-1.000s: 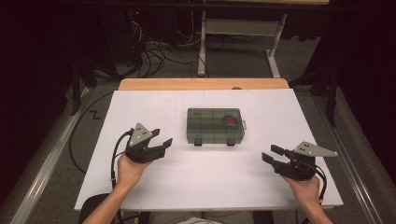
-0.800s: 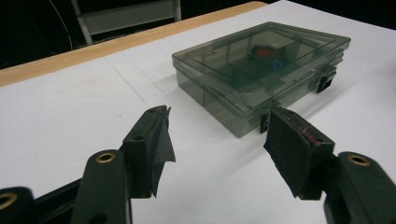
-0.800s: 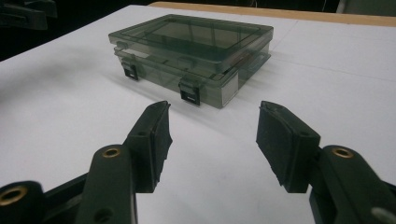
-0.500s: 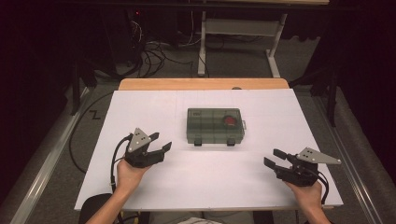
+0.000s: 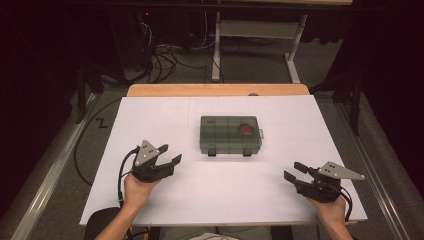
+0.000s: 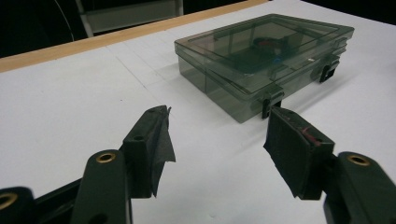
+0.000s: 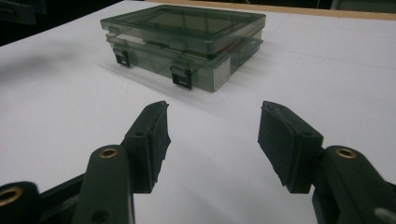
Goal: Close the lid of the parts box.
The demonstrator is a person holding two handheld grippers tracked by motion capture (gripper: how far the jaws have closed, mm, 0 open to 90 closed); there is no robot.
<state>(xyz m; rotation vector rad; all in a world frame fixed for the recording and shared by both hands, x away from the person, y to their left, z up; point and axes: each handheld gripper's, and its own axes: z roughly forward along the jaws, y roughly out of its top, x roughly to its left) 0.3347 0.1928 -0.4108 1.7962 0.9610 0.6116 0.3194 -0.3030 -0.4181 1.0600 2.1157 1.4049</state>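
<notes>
Both my grippers — left gripper (image 5: 169,155), right gripper (image 5: 295,171) — have drawn back toward the tabletop's near edge, jaws apart, empty; closed smoky box (image 5: 230,134) sits mid-table, latches untouched — opening not begun.

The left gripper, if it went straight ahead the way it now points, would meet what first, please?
Probably the clear plastic box: the open left gripper points at its near corner, by a latch, across bare table.

High view looks down over the table (image 5: 165,200); both gripper views, low, share the box (image 5: 230,135).
</notes>
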